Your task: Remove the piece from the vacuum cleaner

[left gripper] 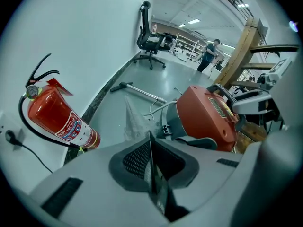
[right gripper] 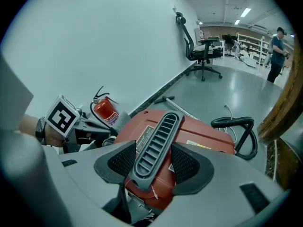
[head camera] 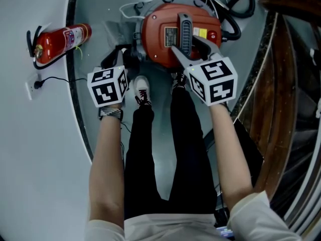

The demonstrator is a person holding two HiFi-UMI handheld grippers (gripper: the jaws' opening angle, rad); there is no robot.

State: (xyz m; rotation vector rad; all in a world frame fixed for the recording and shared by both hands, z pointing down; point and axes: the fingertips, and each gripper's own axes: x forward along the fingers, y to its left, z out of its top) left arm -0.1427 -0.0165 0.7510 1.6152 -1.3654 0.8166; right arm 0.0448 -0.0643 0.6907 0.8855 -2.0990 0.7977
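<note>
Your right hand-held gripper [right gripper: 150, 162] pinches the grey ribbed handle [right gripper: 158, 136] on top of the red vacuum cleaner [head camera: 156, 46], which sits on the floor [head camera: 100, 4]. Your left hand-held gripper [left gripper: 150, 143] is pressed together, just beside the cleaner.

Floor [head camera: 100, 14] bears vacuum cleaner [head camera: 160, 34], fire extinguisher [head camera: 60, 41], hose [head camera: 235, 4], perhaps a metal tube [left gripper: 142, 92].

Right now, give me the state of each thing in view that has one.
left gripper, shut, pads together.
right gripper, shut on the handle.
vacuum cleaner, on the floor, handle up.
fire extinguisher, upright by the wall.
wall socket, plug in.
office chair, empty.
</note>
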